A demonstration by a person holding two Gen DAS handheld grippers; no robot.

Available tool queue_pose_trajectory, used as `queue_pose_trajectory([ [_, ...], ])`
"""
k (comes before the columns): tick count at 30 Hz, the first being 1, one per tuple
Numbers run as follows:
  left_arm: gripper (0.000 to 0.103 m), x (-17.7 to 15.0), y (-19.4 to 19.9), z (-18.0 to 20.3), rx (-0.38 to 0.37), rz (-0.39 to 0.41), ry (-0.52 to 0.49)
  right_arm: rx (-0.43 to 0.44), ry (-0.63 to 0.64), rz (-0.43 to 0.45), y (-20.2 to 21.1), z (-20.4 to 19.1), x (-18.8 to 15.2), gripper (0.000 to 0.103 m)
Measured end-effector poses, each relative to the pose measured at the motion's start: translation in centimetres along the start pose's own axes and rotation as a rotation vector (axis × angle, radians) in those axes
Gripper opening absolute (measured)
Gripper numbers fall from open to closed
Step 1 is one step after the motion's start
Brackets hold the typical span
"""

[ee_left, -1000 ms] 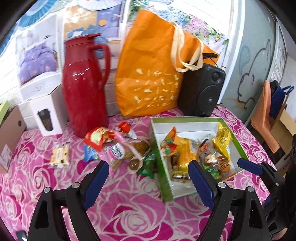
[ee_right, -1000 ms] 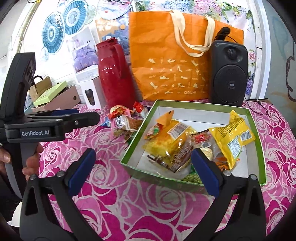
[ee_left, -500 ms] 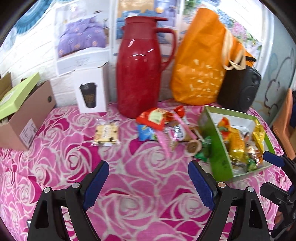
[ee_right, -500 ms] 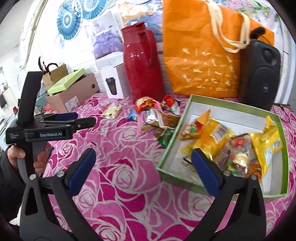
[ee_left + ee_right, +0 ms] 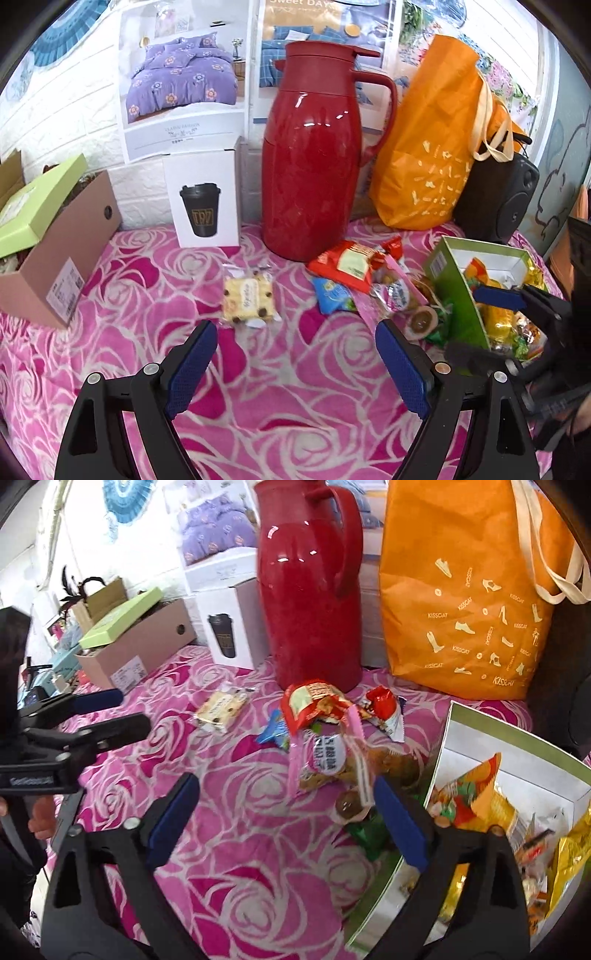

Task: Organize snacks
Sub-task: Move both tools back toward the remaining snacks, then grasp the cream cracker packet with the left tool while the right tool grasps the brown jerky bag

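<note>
A green box [image 5: 455, 295] [image 5: 517, 738] holding several snack packets stands at the right. Left of it lies a loose pile: a red packet [image 5: 345, 264] [image 5: 314, 705], a blue one [image 5: 332, 295] and a clear bag with a pink ribbon [image 5: 328, 760]. A yellow cookie pack [image 5: 248, 297] [image 5: 221, 707] lies alone further left. My left gripper [image 5: 297, 369] is open and empty, just short of the cookie pack. My right gripper [image 5: 288, 819] is open and empty too, hovering in front of the pile beside the box's left wall.
A red thermos jug [image 5: 314, 158], an orange tote bag [image 5: 432, 147], a black speaker [image 5: 495, 199] and a white cup carton [image 5: 203, 199] line the back wall. A cardboard box [image 5: 59, 251] with a green lid sits at the left on the pink rose cloth [image 5: 147, 295].
Both grippers have swung left, away from the green box and toward the loose snacks. The left one now faces the cookie pack; the right one has come closer to the pile. Both stayed open.
</note>
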State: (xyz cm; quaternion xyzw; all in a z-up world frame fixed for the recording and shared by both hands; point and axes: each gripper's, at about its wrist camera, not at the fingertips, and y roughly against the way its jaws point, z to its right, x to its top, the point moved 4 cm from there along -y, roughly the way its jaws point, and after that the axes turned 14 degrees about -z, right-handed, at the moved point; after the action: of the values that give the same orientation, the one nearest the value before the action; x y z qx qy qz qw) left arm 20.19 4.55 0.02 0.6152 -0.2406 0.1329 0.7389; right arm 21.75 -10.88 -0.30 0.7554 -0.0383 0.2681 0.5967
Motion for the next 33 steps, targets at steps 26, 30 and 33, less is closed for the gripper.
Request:
queue_pose_trajectory([
  [26,0.066,4.1,-13.7,-4.6,0.144,-0.193,0.064,0.044,0.021,-0.112,-0.8,-1.6,-4.5,0.002],
  [30,0.059,3.8,-13.8,-4.2,0.137,-0.225,0.044,-0.005,0.017,-0.109,-1.1,-1.4,-5.2,0.007],
  [33,0.059,2.8,-12.0,-4.3,0.117,-0.217,0.055,-0.049,0.015,-0.079,-0.5,-0.6,-4.4,0.043],
])
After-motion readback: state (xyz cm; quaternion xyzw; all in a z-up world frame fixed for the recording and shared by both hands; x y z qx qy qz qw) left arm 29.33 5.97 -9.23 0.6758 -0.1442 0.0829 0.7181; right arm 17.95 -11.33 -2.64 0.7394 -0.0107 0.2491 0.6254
